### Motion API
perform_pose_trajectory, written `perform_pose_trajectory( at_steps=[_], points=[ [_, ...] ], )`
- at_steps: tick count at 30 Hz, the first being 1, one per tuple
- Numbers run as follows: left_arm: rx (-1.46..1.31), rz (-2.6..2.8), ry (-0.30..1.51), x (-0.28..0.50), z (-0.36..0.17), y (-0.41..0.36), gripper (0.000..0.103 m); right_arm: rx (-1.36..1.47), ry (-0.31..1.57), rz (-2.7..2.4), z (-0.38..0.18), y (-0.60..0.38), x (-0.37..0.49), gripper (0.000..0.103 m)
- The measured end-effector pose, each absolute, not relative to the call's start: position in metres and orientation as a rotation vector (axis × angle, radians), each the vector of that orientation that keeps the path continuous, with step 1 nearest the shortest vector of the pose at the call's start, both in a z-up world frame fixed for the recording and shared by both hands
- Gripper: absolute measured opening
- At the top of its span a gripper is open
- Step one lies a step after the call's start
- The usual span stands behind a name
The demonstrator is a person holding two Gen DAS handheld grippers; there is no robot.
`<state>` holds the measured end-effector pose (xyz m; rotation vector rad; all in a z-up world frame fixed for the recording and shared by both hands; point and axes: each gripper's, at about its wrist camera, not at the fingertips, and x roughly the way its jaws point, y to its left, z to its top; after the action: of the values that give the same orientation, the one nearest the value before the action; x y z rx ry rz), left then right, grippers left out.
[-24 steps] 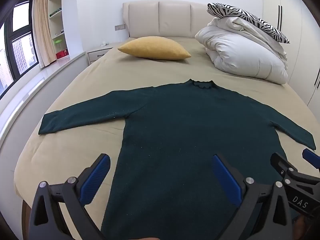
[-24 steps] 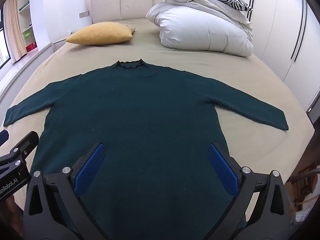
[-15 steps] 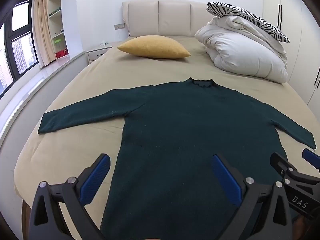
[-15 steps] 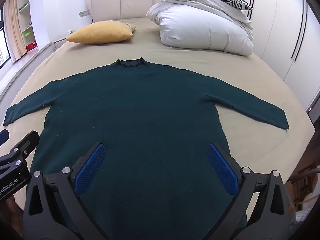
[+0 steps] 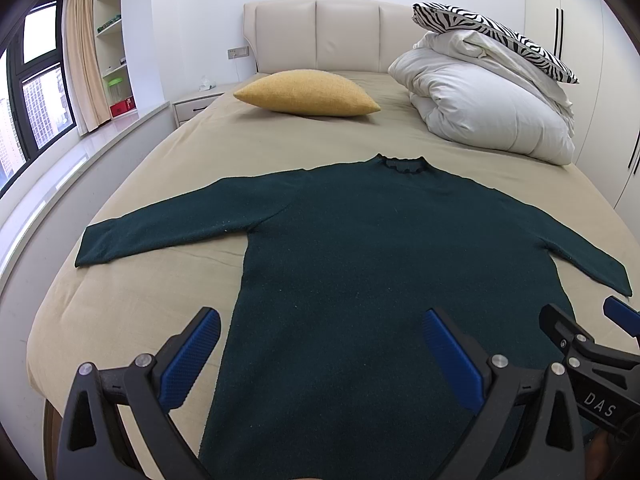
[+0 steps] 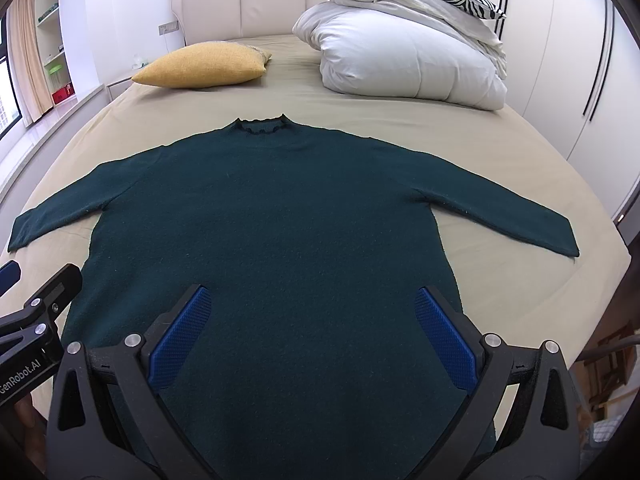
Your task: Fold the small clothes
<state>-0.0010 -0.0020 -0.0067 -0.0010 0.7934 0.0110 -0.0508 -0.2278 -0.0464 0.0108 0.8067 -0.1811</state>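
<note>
A dark green long-sleeved sweater lies flat on the beige bed, frilled collar toward the headboard, both sleeves spread out sideways. My left gripper hovers open over the sweater's lower left part, its blue pads wide apart with nothing between them. My right gripper hangs open above the lower middle of the sweater, also holding nothing. Each gripper shows at the edge of the other's view. The sweater's hem is hidden below both grippers.
A yellow cushion lies near the headboard. A folded white duvet with a zebra-print pillow on top sits at the back right. A window ledge runs left of the bed; wardrobe doors stand right.
</note>
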Motion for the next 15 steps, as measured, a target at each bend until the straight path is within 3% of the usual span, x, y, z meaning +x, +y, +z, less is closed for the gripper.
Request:
perform_pose_trajectory(
  at_steps=[15],
  points=[
    [-0.001, 0.011, 0.795, -0.0008, -0.0066, -0.0018, 0.103, 0.014, 0.806, -0.180, -0.0461, -0.2276, -0.0494, 0.103]
  ],
)
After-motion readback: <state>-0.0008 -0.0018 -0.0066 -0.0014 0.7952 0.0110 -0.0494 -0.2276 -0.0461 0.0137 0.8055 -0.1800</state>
